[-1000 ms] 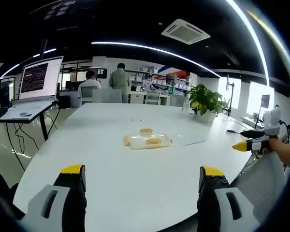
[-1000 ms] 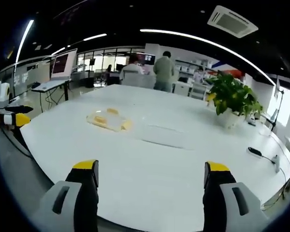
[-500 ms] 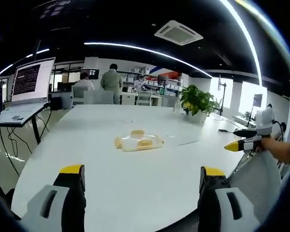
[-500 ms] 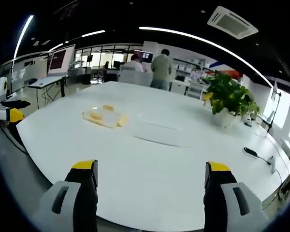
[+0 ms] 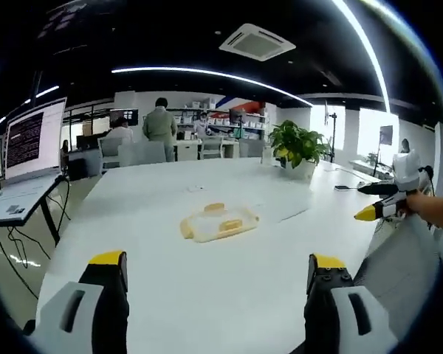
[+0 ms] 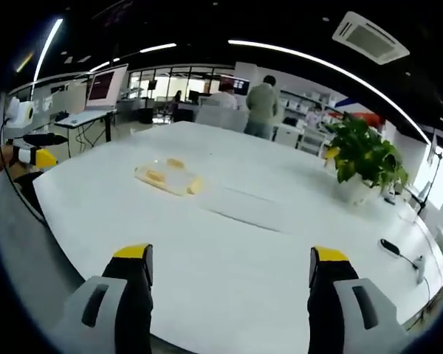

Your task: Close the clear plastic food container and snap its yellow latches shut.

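While both grippers hover with jaws spread wide and empty, the left gripper (image 5: 215, 269) and right gripper (image 6: 229, 259) face the clear plastic food container with yellow latches (image 5: 218, 220), which lies mid-way across the large white table (image 6: 280, 251), well apart from both.

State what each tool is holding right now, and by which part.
Nothing: the left tool and right tool are open, short of the container.

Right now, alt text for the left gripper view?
A clear plastic food container with yellow latches lies mid-way across a large white table, well beyond the open left claw. The right claw reaches in from the right edge; a potted plant stands at the far side.
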The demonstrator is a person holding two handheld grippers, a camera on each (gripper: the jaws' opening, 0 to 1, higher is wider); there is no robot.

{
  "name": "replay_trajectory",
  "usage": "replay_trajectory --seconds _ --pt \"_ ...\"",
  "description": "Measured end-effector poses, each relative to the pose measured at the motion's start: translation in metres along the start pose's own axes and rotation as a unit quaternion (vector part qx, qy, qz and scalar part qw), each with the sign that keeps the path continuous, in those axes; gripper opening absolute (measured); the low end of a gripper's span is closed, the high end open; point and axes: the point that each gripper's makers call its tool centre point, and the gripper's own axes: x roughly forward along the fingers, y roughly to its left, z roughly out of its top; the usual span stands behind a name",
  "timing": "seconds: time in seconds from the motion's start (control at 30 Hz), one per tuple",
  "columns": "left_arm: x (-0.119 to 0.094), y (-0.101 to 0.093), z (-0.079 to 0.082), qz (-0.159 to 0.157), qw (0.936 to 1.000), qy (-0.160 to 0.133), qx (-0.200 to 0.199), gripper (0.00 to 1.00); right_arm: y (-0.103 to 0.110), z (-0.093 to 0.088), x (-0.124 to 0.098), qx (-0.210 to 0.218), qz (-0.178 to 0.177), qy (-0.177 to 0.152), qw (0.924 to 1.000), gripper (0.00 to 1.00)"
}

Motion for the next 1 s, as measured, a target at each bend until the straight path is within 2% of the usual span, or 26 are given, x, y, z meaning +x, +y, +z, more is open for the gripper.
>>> replay_trajectory --seconds 0.1,0.13,0.2,0.33,0.43,0.47,0.53,0.6,0.63,0.7,0.83,1.0 --pt "0.012 0.005 -0.010 -0.014 0.9986 0.040 0.030 0.97 -0.004 0.006 0.008 -0.015 0.005 0.001 0.9999 0.81" --pt "0.015 0.007 -0.015 -0.023 0.9966 0.065 0.047 0.97 -0.006 0.011 0.012 -0.019 0.009 -0.004 0.9998 0.81" --pt "0.022 0.015 -0.017 -0.022 0.9940 0.080 0.071 0.98 -0.008 0.015 0.020 -0.031 0.015 -0.002 0.9994 0.81" --pt "0.039 0.027 -0.002 -0.024 0.9919 0.065 0.107 0.96 -0.015 0.029 0.039 -0.072 0.020 -0.002 0.9972 0.80" --pt "0.058 0.038 0.000 -0.028 0.9888 0.083 0.121 0.96 -0.020 0.041 0.062 -0.112 0.027 -0.005 0.9933 0.80" --pt "0.064 0.040 0.003 -0.029 0.9880 0.079 0.130 0.95 -0.019 0.044 0.068 -0.124 0.030 -0.005 0.9918 0.79" --pt "0.077 0.045 0.006 -0.038 0.9826 0.084 0.162 0.94 -0.017 0.054 0.084 -0.152 0.041 -0.012 0.9874 0.78" --pt "0.091 0.049 0.004 -0.051 0.9755 0.100 0.189 0.94 -0.013 0.063 0.098 -0.171 0.053 -0.016 0.9837 0.78" --pt "0.096 0.051 0.005 -0.047 0.9758 0.102 0.187 0.94 -0.009 0.069 0.106 -0.180 0.066 -0.024 0.9811 0.79" --pt "0.109 0.055 0.011 -0.052 0.9743 0.093 0.199 0.93 -0.008 0.075 0.116 -0.183 0.069 -0.024 0.9804 0.78" --pt "0.135 0.063 0.012 -0.062 0.9691 0.105 0.214 0.93 0.001 0.087 0.140 -0.207 0.089 -0.029 0.9738 0.78" --pt "0.159 0.069 0.016 -0.073 0.9592 0.116 0.247 0.91 0.013 0.095 0.164 -0.248 0.118 -0.024 0.9614 0.77"
